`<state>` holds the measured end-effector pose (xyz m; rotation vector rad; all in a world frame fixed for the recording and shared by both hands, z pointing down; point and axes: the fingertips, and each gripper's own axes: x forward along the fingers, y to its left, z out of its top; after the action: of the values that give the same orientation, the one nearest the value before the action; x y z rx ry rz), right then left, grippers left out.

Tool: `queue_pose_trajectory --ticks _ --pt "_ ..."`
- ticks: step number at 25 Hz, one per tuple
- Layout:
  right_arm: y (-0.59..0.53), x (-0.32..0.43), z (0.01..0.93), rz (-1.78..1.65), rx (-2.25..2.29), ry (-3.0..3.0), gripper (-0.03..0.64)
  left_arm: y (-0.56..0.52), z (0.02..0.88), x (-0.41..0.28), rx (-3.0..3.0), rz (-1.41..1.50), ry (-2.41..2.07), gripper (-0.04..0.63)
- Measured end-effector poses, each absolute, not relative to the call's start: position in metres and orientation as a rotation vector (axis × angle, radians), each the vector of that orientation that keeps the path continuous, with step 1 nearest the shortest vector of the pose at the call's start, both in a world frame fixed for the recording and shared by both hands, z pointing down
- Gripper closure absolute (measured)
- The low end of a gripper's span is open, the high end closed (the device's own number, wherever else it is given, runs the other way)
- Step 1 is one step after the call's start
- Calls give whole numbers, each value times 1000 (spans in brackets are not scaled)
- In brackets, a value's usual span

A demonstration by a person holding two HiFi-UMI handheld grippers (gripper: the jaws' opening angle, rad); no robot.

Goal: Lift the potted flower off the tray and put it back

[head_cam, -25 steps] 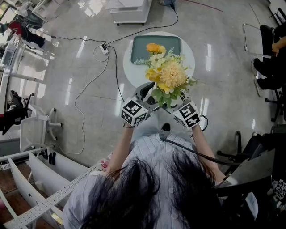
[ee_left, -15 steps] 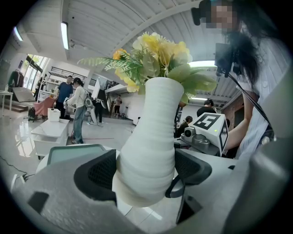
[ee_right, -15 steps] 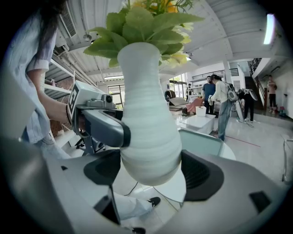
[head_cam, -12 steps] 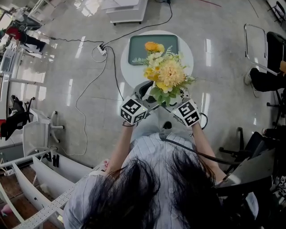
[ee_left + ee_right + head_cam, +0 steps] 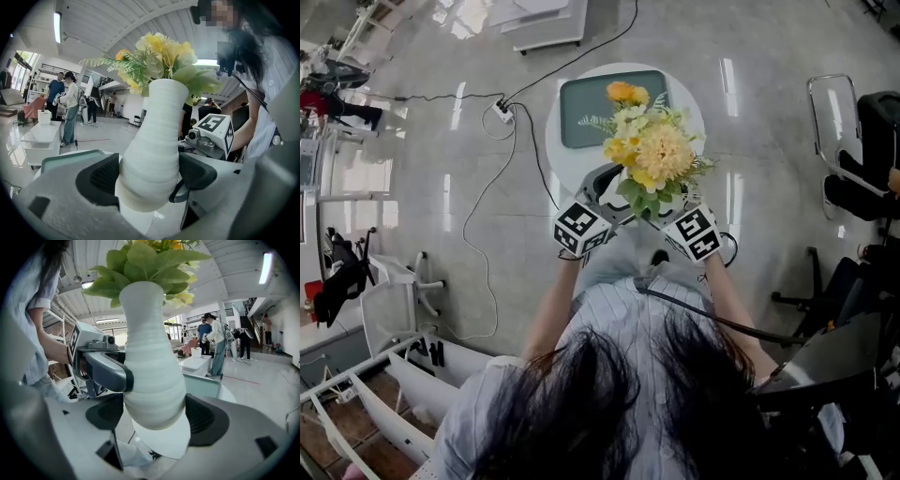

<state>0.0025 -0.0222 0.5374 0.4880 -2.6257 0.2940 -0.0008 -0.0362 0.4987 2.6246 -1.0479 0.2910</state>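
The left hand-held gripper (image 5: 149,174) and the right hand-held gripper (image 5: 157,416) each clamp the pot (image 5: 154,126) from opposite sides. The pot hangs clear of the tray (image 5: 581,112), on its person-facing side. Over the last second it has barely shifted. The lift appears complete; the return to the tray remains.
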Motion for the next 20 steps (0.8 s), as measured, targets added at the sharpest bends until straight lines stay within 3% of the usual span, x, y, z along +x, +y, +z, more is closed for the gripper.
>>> queue_pose_trajectory --ticks 20 --pt "-116 -30 562 330 670 -2532 225 -131 525 -33 2672 349 -819 204"
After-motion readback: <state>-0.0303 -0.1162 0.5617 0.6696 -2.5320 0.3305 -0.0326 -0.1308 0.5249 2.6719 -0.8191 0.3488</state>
